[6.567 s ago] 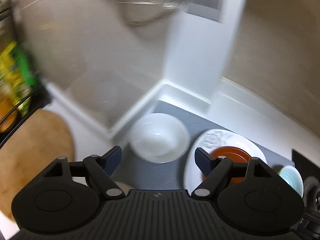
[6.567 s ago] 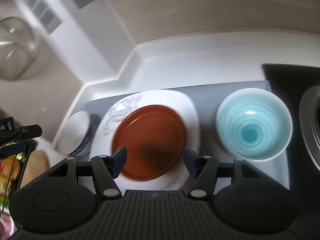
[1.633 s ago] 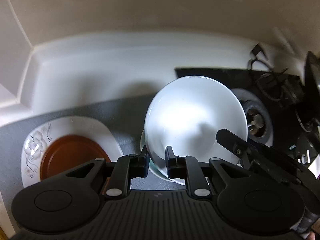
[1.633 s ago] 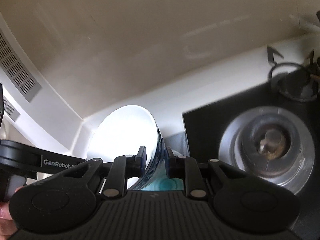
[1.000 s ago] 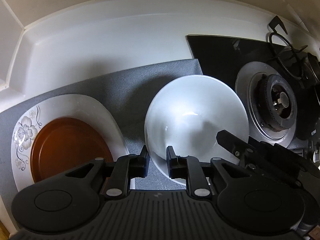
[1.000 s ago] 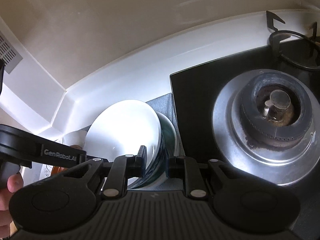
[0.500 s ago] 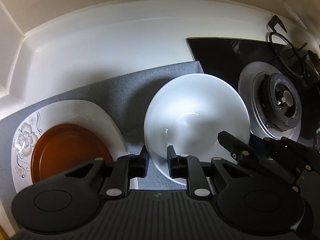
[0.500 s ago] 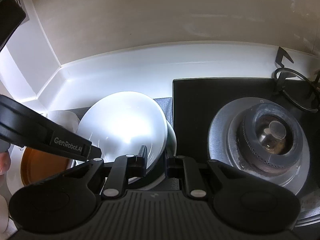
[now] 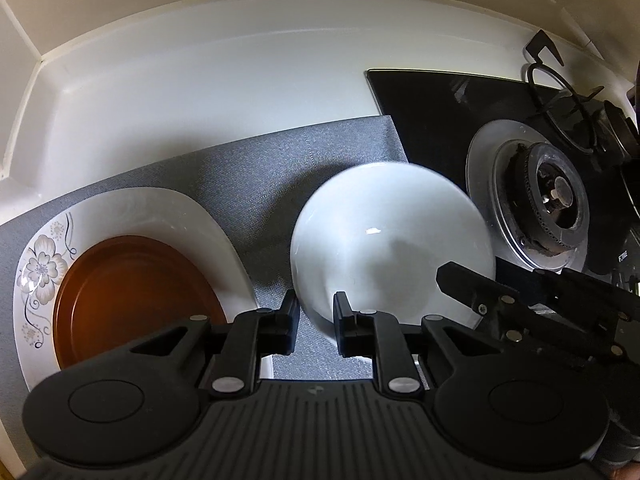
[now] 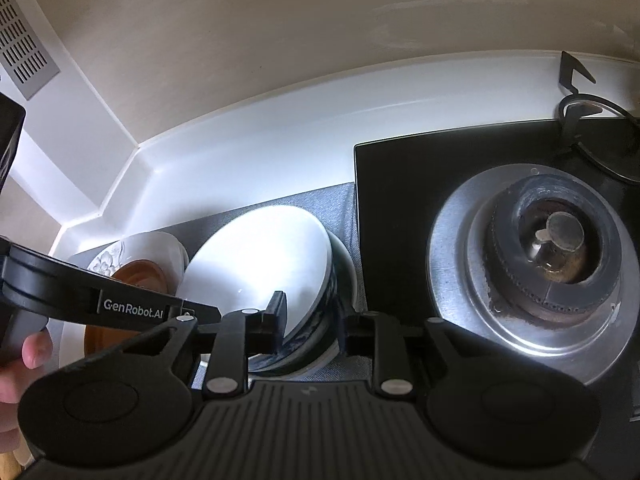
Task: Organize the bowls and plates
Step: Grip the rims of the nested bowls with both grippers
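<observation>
A white bowl sits nested in a second bowl on the grey mat. My left gripper is shut on the white bowl's near rim. In the right wrist view the white bowl rests inside a bowl with a dark outer wall. My right gripper stands around the near rims of both bowls, jaws slightly apart. A brown plate lies on a white flowered plate to the left.
A black glass hob with a steel burner lies right of the mat. The white counter upstand and beige wall run behind. A vent grille is at upper left.
The right gripper's jaws have opened a little around the bowl rims. The white bowl has settled lower into the dark bowl. The left gripper stays shut on the rim.
</observation>
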